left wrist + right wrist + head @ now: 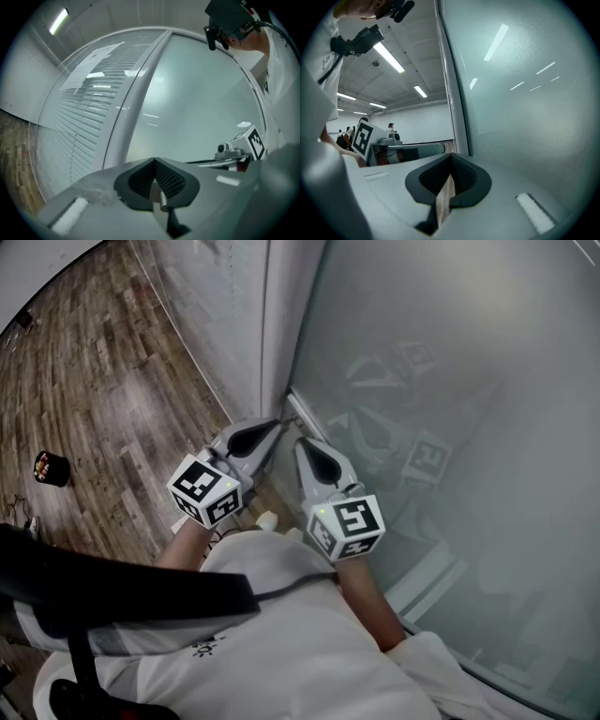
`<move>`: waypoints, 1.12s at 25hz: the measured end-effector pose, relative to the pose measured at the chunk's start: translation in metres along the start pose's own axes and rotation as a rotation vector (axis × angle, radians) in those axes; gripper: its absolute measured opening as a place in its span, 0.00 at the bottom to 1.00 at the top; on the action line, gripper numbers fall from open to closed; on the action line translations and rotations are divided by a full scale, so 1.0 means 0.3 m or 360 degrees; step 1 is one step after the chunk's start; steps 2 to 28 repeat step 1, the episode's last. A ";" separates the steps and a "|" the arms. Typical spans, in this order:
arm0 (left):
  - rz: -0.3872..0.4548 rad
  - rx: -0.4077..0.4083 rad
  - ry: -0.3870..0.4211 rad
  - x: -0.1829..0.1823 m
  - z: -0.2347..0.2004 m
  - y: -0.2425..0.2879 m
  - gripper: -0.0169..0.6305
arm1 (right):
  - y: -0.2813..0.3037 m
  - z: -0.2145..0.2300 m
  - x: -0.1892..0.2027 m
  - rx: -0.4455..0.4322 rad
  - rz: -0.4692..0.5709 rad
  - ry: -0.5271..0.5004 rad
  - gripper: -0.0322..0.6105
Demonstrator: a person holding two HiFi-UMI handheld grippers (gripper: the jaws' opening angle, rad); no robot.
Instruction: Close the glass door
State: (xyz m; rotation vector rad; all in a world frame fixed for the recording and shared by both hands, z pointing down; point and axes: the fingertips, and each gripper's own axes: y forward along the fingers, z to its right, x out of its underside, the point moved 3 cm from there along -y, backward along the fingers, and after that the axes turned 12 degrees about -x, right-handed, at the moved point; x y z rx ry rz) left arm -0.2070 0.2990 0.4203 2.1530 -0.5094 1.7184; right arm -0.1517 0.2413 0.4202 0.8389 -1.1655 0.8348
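Two hand-held grippers are pointing side by side at the left edge of one frosted glass door point(450, 427), which is filling the right side of the head view. The left gripper point(277, 424) is showing its two jaws pressed together at the tips, with nothing between them. The right gripper point(302, 441) is likewise showing its two jaws closed tight and empty. Each gripper is carrying one marker cube, two in all. Both pairs of tips are sitting near the seam where the door's edge is meeting one white upright post point(265, 324); whether they are touching it I cannot tell. Left of the post, one glass panel with slatted blinds point(204, 296) is standing. One small dark object point(52, 468) is lying on the wood floor point(103, 381), well apart from the grippers, towards the head view's left edge.
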 end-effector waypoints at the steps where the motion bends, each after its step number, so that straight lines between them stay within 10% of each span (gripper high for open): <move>1: 0.0001 -0.0002 0.0002 0.006 -0.011 0.010 0.03 | 0.008 0.014 0.004 0.0004 0.0000 -0.0003 0.06; 28: 0.0001 -0.0002 0.0002 0.006 -0.011 0.010 0.03 | 0.008 0.014 0.004 0.0004 0.0000 -0.0003 0.06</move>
